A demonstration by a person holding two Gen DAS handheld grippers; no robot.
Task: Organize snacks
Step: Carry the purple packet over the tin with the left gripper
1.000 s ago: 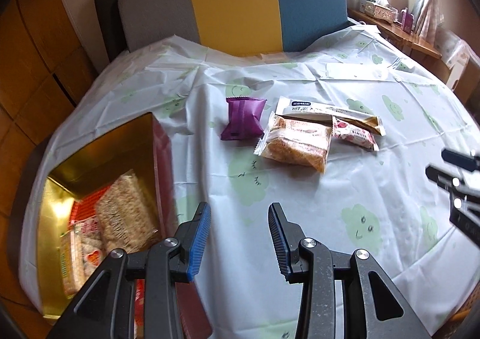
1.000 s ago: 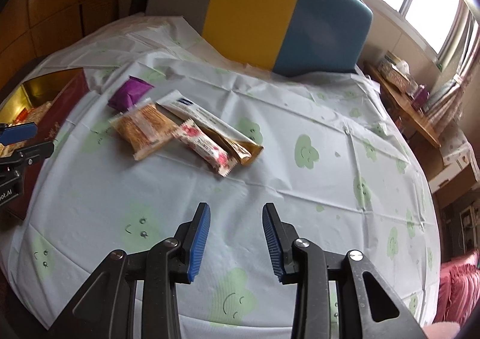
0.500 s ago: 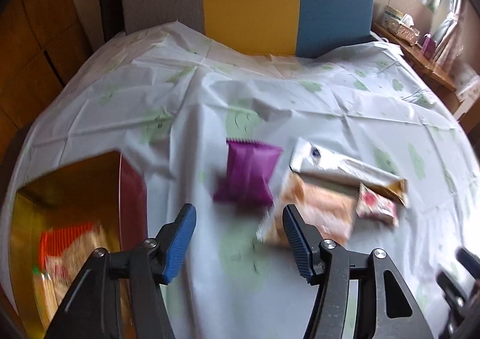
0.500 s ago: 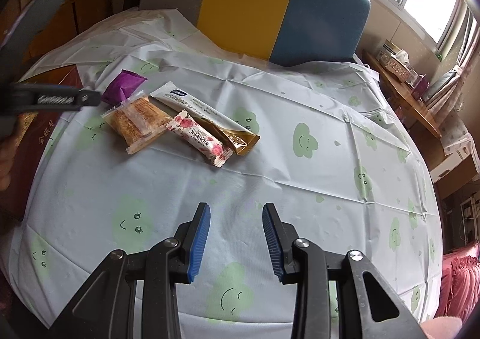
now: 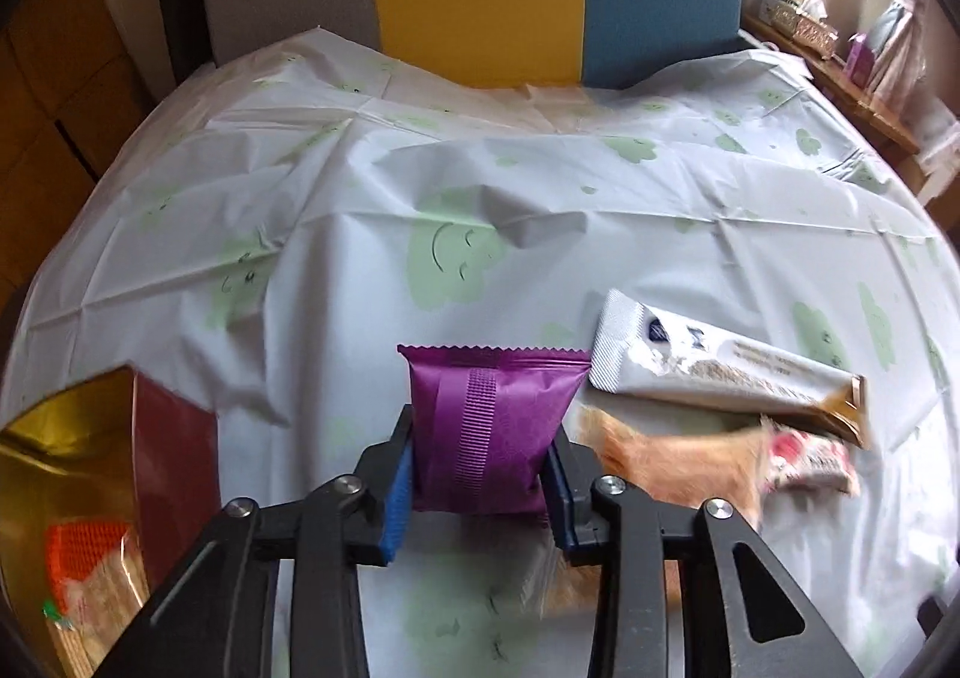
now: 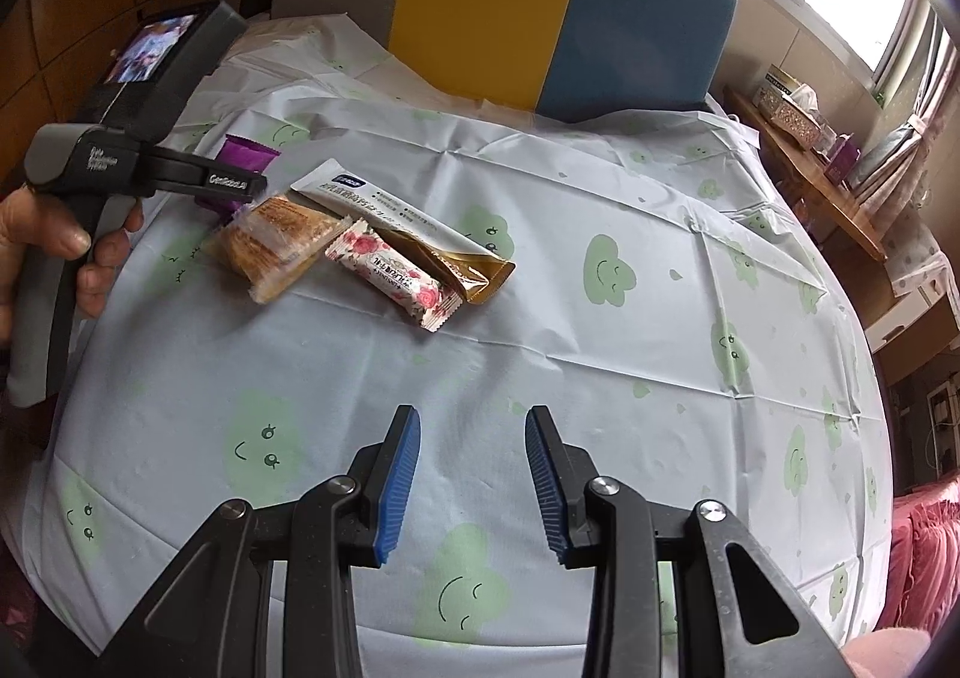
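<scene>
The gold box [image 5: 72, 456] sits left of the left gripper [image 5: 480, 474], whose jaws are closing on the purple packet [image 5: 489, 426] between them. The slick, puffy wrapper could squirt out. The right gripper [image 6: 471, 474] hovers with jaws apart, nothing between them.

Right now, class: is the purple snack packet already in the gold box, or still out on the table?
Out. The purple snack packet sits between the closing left gripper jaws above the tablecloth; the gold box lies apart.
</scene>
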